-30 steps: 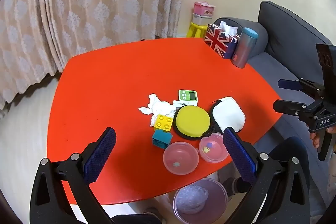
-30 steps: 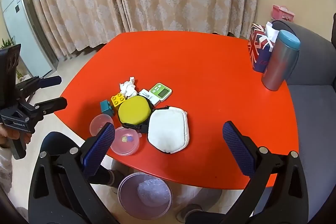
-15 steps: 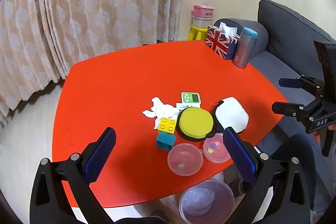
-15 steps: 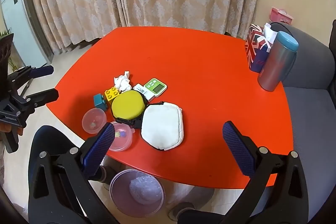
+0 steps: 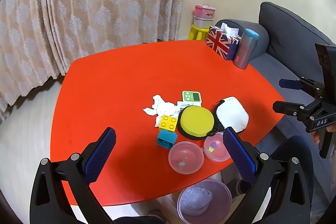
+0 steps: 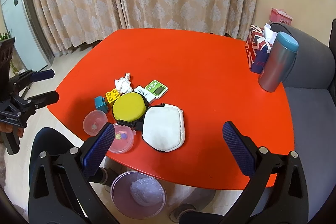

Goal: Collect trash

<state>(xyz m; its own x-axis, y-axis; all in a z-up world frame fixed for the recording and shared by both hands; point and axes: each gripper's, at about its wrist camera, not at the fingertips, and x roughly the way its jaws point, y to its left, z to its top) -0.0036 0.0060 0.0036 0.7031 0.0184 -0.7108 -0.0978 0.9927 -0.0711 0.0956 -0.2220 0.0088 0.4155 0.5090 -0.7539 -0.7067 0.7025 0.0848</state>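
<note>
- the crumpled white paper tissue (image 5: 160, 107) lies on the glossy red table (image 5: 117, 77), at the far left edge of a small cluster of things; it touches the yellow toy brick (image 5: 167, 123) and sits just beside the small white card (image 5: 183, 103).
- around it: a teal toy brick (image 5: 167, 139), a round yellow zip pouch (image 5: 196, 120), a white soft pouch (image 5: 231, 113), a green digital timer (image 5: 191, 96), and two clear pink plastic lidded cups (image 5: 185, 156) near the table's front edge.
- under the front edge stands a translucent pink bin (image 6: 138, 194) lined with a wadded plastic bag; this looks like where the trash belongs.
- the left gripper (image 5: 168, 155) hangs above the front of the table, its blue-padded fingers (image 5: 98, 155) spread wide with nothing between them.
- the right gripper (image 6: 168, 150) is likewise spread wide and empty, over the white pouch side of the table.
- handling, as a judgement: the tissue looks very light, soft and easily squashed, not fragile or slippery; the ribbed pads should hold it with a gentle close.
- best hold is likely across the thick wadded middle, approached from the open far-left side, since a thin trailing corner could tear or slip free.
- risk: closing too near the yellow brick may catch or nudge it.
</note>
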